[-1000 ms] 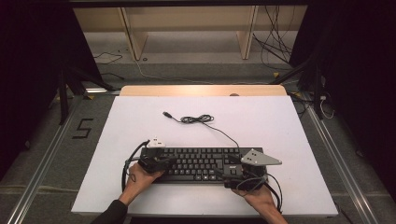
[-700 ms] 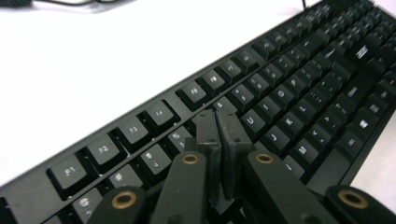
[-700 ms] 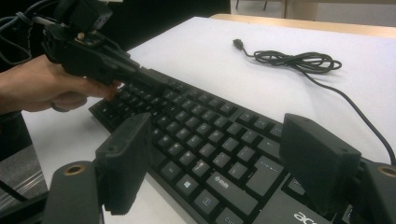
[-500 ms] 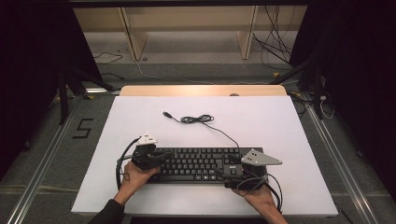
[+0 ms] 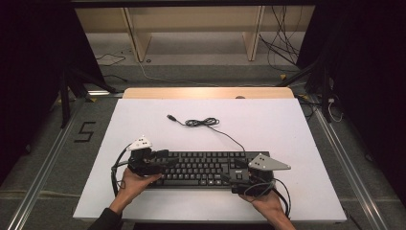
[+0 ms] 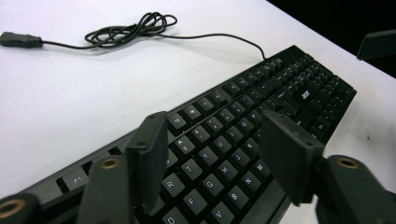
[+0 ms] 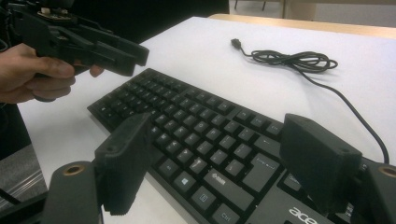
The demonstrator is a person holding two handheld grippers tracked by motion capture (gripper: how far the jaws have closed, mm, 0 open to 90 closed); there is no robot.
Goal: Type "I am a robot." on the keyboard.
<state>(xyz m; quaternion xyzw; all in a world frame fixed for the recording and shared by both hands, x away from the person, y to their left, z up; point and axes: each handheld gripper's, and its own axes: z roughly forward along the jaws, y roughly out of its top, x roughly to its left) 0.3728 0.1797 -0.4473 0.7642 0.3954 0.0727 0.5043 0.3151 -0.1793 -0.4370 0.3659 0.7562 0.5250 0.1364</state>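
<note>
On the white worktop the black keyboard lay flat near your edge, its cable coiled behind it. Your left gripper hovered above the keyboard's left end; its jaws had just been opening, nothing between them. Your right gripper's jaws stood apart, straddling the keyboard's right end without pressing.

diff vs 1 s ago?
The left tool has just opened its jaws, let go of the keyboard's left end and lifted slightly above it, nothing between them. The right tool, open at the right end, the keyboard and its cable are unchanged.
</note>
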